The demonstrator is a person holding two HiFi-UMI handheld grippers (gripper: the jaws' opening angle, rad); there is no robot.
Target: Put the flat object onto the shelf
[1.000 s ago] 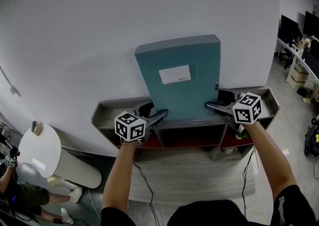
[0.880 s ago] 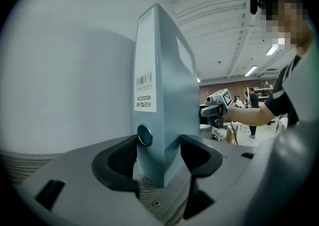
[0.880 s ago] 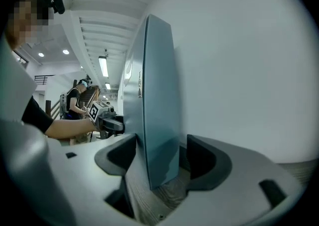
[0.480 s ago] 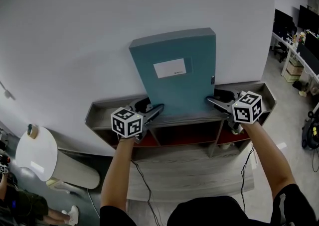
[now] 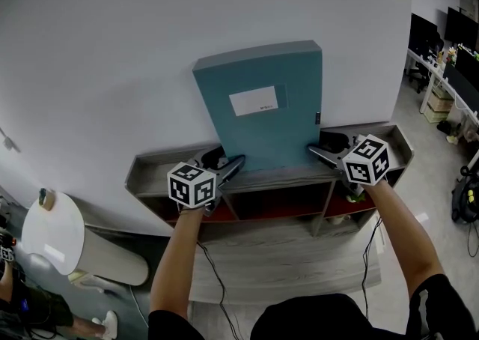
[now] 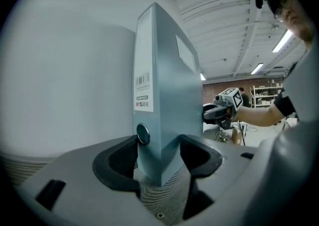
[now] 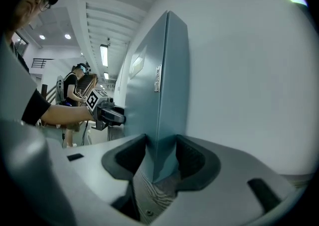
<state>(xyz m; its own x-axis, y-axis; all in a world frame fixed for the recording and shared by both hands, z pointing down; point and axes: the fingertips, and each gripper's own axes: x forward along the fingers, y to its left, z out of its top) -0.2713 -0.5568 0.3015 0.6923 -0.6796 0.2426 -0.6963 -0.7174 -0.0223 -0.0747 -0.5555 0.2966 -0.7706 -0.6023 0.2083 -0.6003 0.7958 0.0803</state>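
Left tool point(image 6: 158, 160): jaws closed on the lower corner of the box file point(image 5: 262, 106) at its spine side, pads pressing both faces. Right tool point(image 7: 155, 163): jaws have just been closing, with the file's opposite lower corner between them, and now clamp it. Box file: teal, flat, rigid, white label point(image 5: 254, 100) on the front face. It stands upright on its narrow bottom edge and tilts slightly to the left in the head view. The bottom edge appears seated on the top board of the shelf point(image 5: 153, 170), towards the rear, and the back face is close to the white wall point(image 5: 112, 46); whether it touches the wall cannot be told. Shelf: grey wood-grain top, open compartments below with red floors. Condition of task: placement judged near complete, release outstanding. Hazards: the file is tall over a narrow base and is held only at its bottom corners, so letting go before it rests against the wall could let it topple forward off the board. Opening one tool ahead of the other could swing it about the held corner, and a pad dragging on withdrawal could pull the base towards the front edge.
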